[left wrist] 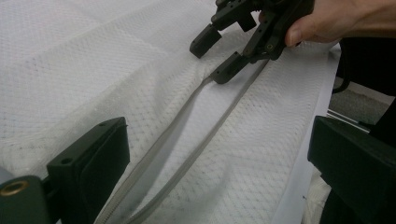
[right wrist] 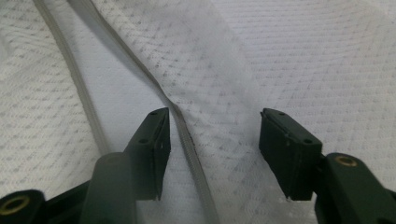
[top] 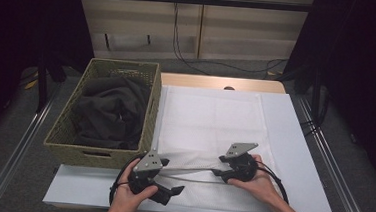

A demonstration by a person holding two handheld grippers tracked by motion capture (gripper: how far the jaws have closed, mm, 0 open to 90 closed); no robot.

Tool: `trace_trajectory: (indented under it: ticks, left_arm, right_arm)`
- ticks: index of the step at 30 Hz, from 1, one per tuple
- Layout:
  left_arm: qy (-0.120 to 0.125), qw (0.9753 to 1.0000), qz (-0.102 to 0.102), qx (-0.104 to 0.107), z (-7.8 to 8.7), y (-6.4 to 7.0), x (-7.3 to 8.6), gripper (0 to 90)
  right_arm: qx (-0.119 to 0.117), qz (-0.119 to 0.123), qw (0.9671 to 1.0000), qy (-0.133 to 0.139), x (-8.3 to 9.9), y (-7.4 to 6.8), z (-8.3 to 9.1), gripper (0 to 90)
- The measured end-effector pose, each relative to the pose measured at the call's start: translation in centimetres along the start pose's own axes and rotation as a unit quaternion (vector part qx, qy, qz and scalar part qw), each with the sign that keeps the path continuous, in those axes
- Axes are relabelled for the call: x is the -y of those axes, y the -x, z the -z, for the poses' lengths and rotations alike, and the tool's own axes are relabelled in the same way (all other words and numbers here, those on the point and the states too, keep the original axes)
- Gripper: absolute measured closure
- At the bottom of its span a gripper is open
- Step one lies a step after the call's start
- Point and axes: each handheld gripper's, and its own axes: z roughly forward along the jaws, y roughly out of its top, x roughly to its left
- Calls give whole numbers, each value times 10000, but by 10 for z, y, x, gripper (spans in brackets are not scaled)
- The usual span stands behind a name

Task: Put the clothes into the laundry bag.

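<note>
- Left gripper [top: 174,190]: jaws spread, over the mesh bag [top: 210,117].
- Right gripper [top: 218,165]: jaws spread, straddling the zipper [right wrist: 187,140].
- Zipper partly parted.

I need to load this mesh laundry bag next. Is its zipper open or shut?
Open. On the mesh bag, the zipper's two grey tape edges spread apart, rejoining near the right gripper.

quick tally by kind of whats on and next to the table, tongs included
tongs: 2, left and right, both open
white mesh bag with a zip: 1
woven basket: 1
dark clothes in the basket: 1 heap; I cannot tell how many pieces
total: 5
</note>
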Motion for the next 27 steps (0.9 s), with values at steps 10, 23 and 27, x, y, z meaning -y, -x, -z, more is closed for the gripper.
trace_trajectory:
  ticks: [10, 23, 27]
  left_arm:
    - [0, 10000, 92, -35, -1, -3, 1, 57]
    - [-18, 10000, -33, -29, -2, -2, -1, 57]
    - [-30, 10000, -37, -35, 0, -1, 0, 58]
  right_arm:
    - [-83, -167, 9998, -20, -1, 13, -1, 541]
    - [-178, -328, 9991, -181, -8, 24, 0, 888]
    - [-177, -314, 9993, -112, -9, 21, 3, 888]
